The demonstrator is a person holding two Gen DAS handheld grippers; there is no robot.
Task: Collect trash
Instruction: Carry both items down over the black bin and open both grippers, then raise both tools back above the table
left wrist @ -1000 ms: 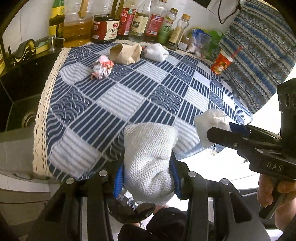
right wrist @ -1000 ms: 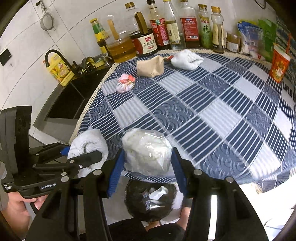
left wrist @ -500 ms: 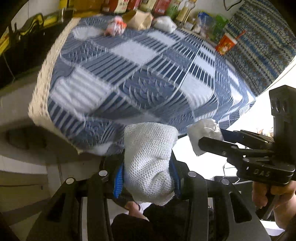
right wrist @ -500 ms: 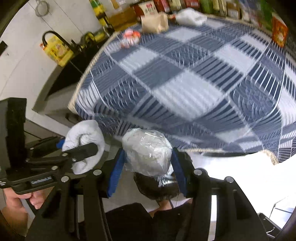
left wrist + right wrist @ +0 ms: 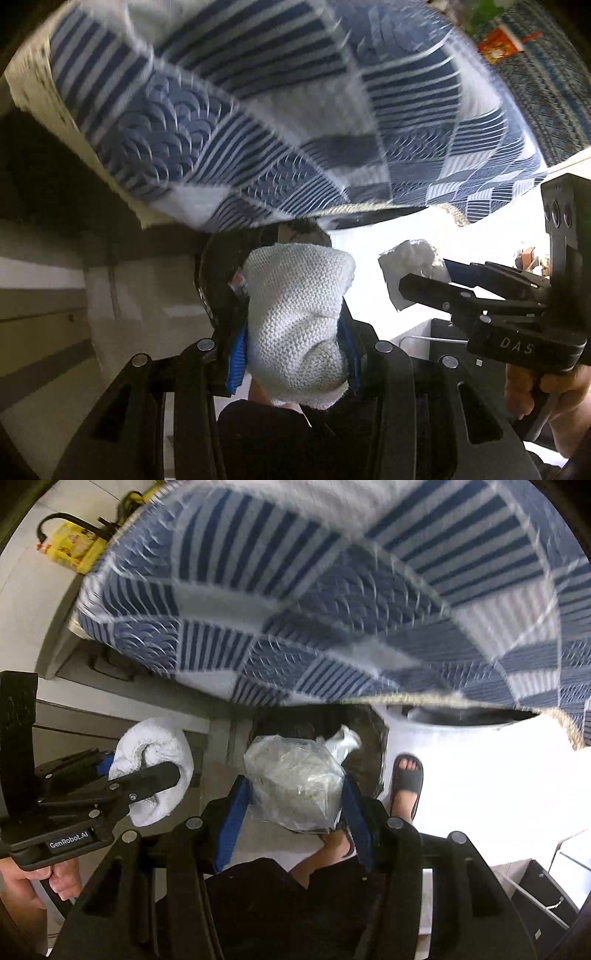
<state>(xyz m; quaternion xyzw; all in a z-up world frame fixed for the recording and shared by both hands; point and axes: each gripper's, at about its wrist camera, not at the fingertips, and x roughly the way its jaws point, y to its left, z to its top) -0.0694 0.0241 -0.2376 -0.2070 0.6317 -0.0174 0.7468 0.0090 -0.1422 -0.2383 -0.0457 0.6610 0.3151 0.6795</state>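
Observation:
My left gripper (image 5: pixel 293 332) is shut on a white knitted cloth wad (image 5: pixel 295 317), held below the table edge above a black-lined trash bin (image 5: pixel 214 280). It also shows in the right wrist view (image 5: pixel 147 771). My right gripper (image 5: pixel 295 797) is shut on a crumpled clear plastic bag (image 5: pixel 291 782), held over the same bin (image 5: pixel 365 738), which has white trash inside. The bag shows in the left wrist view (image 5: pixel 410 262) in the right gripper's jaws.
The blue and white checked tablecloth (image 5: pixel 295 129) hangs overhead (image 5: pixel 332 609). A red paper cup (image 5: pixel 498 46) stands at its far edge. A yellow bottle (image 5: pixel 74 548) stands by the sink. My sandalled foot (image 5: pixel 406 779) is beside the bin. Grey cabinets (image 5: pixel 44 295) stand left.
Both grippers have dropped from table level to below the table edge and tilted down over the bin. Each still holds its piece of trash.

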